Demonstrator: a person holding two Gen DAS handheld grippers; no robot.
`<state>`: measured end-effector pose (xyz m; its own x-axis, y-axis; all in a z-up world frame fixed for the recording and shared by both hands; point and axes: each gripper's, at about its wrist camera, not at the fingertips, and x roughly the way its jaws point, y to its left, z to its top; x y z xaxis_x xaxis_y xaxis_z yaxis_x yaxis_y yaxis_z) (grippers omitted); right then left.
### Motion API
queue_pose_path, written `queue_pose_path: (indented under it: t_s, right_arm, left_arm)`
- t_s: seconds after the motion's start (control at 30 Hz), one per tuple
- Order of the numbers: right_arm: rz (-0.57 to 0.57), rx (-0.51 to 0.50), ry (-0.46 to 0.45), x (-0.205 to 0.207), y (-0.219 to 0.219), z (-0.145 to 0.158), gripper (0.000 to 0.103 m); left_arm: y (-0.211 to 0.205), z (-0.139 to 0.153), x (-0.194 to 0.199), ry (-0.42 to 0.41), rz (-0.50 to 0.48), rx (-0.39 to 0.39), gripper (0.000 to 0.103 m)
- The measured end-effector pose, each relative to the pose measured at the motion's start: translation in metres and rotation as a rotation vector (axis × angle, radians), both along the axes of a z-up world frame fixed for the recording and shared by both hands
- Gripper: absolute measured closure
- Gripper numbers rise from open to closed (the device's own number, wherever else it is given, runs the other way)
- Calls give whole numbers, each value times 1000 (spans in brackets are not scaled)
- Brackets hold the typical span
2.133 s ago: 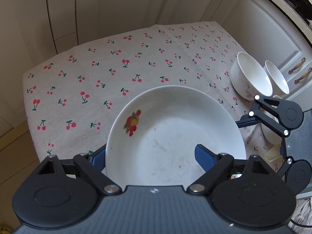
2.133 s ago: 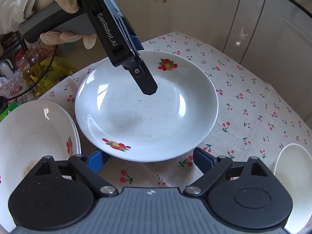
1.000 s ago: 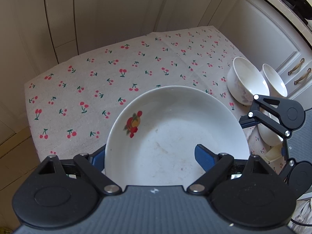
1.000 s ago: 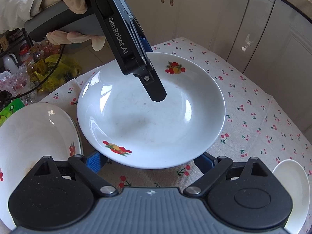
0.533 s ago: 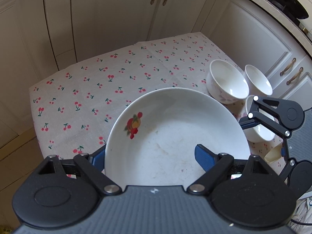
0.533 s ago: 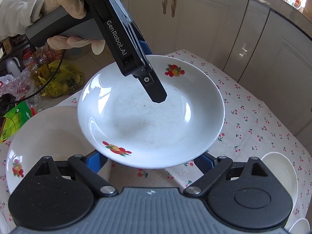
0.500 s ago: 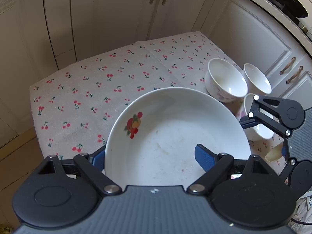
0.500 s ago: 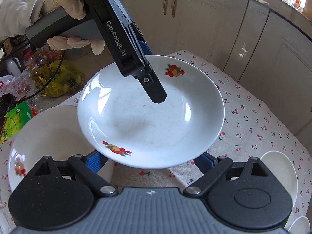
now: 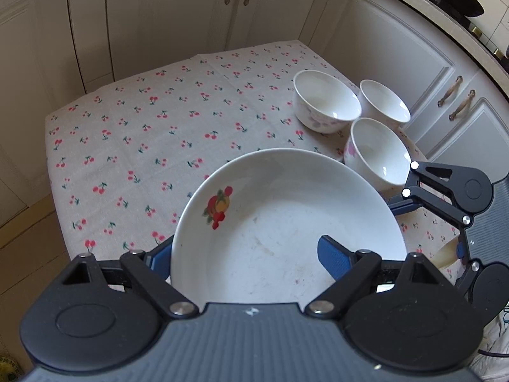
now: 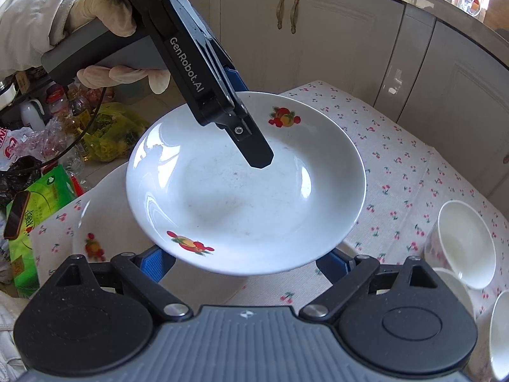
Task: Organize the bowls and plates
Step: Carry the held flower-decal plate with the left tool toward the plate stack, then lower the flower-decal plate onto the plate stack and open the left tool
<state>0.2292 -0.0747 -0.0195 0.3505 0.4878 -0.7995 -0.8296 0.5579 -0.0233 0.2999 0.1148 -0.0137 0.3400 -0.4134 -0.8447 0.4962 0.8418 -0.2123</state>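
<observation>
Plate (image 10: 245, 197) is held in the air above the cherry cloth (image 9: 152, 133), its rim clamped on one side by the left gripper (image 10: 254, 146) and seemingly carried from below on the other by the right gripper (image 10: 245, 264), whose jaws stand wide. A second plate (image 10: 105, 222) lies below and to the left, probably where the stack belongs. Three bowls (image 9: 327, 105) are grouped well clear on the right.

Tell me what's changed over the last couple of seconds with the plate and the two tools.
The plate has been lifted higher off the cherry tablecloth: more of the three bowls and of the second plate on the table now shows. The left tool keeps its grip across the rim, one finger over the plate and one under it. The right tool stays under the plate's near edge, jaws wide. Nothing was let go.
</observation>
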Motion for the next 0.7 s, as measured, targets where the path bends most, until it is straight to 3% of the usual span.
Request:
queue_pose_path:
  t_s: [0.7]
  right_arm:
    - [-15, -10, 22, -74, -12, -12, 7]
  left_arm:
    - [-15, -28, -71, 32, -11, -20, 13]
